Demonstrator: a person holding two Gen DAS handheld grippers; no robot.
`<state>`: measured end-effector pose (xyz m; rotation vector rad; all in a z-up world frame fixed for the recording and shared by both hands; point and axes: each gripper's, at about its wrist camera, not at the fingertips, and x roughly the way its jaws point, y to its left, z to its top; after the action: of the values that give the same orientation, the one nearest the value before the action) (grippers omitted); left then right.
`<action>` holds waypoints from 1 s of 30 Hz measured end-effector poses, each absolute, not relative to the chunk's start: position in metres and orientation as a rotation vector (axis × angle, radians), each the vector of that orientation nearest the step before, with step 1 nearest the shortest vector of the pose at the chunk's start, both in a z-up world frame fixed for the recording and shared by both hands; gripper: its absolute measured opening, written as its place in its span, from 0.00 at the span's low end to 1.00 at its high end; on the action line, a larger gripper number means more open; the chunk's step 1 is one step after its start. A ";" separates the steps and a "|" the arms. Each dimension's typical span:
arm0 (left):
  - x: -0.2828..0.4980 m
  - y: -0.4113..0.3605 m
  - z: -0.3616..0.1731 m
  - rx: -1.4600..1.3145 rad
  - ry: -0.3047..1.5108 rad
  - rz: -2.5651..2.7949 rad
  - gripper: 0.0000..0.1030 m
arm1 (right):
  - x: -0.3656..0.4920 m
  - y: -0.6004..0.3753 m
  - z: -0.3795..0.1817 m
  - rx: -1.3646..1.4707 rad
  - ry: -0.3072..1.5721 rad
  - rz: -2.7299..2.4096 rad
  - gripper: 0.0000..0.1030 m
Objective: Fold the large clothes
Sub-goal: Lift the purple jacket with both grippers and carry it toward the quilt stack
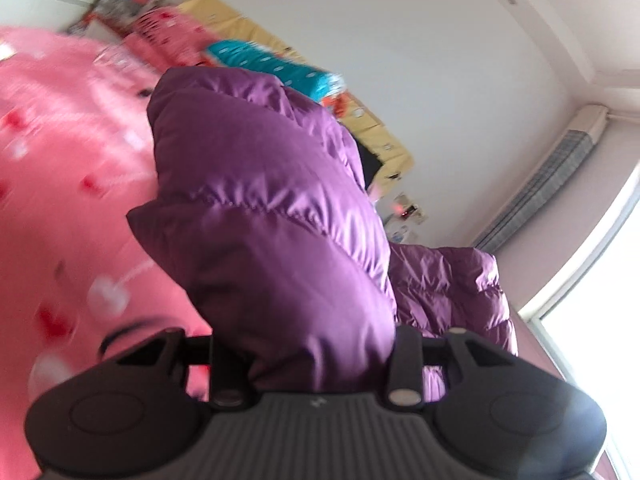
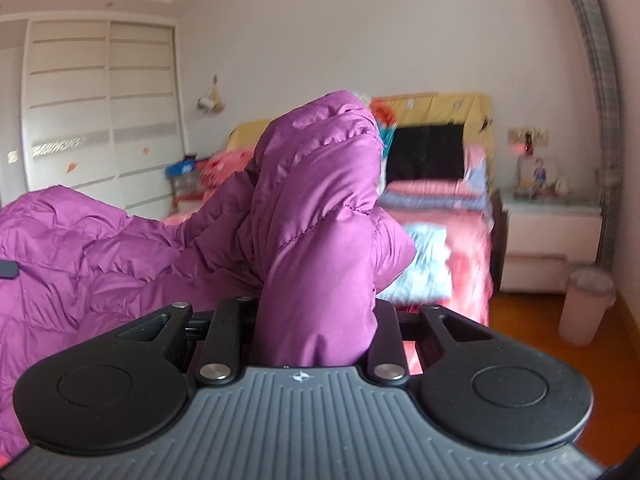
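Left wrist view: my left gripper [image 1: 316, 360] has its fingers closed down on a thick bunch of the purple puffer jacket [image 1: 272, 208], which fills the frame centre and rises toward the upper middle. The fingertips are buried in fabric; only the black linkage bars show either side of the bunch. This view is rolled hard, so the wall and the air conditioner [image 1: 552, 176] run diagonally at right. The pink bedspread [image 1: 60, 200], blurred with red and white spots, fills the left side. More jacket hangs at lower right.

Right wrist view: my right gripper [image 2: 316, 336] is roughly level, fingers clamped on another fat fold of the same purple puffer jacket [image 2: 312, 208] at frame centre. The rest of the jacket spreads across the left and lower left, lifted off the bed [image 2: 460, 208], which sits behind at right centre. Fabric is shiny, quilted in stitched channels, puffy and crinkled.

Containers: a pale round bin [image 2: 586, 304] stands on the orange floor at lower right, contents not visible. A white nightstand [image 2: 552, 236] is just above it, with small blurred items on top. A white wardrobe [image 2: 104, 112] is closed at upper left.
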<state>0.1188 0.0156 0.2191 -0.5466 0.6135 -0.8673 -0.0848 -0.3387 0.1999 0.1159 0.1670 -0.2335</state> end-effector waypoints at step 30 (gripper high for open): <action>0.462 -0.257 0.229 -0.312 0.651 -0.823 0.37 | 0.302 -0.682 0.231 0.276 0.293 -0.478 0.31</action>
<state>0.4615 -0.2574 0.2288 -0.3121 0.6506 -0.8228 0.3023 -0.6823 0.2309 0.2755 0.2928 -0.4776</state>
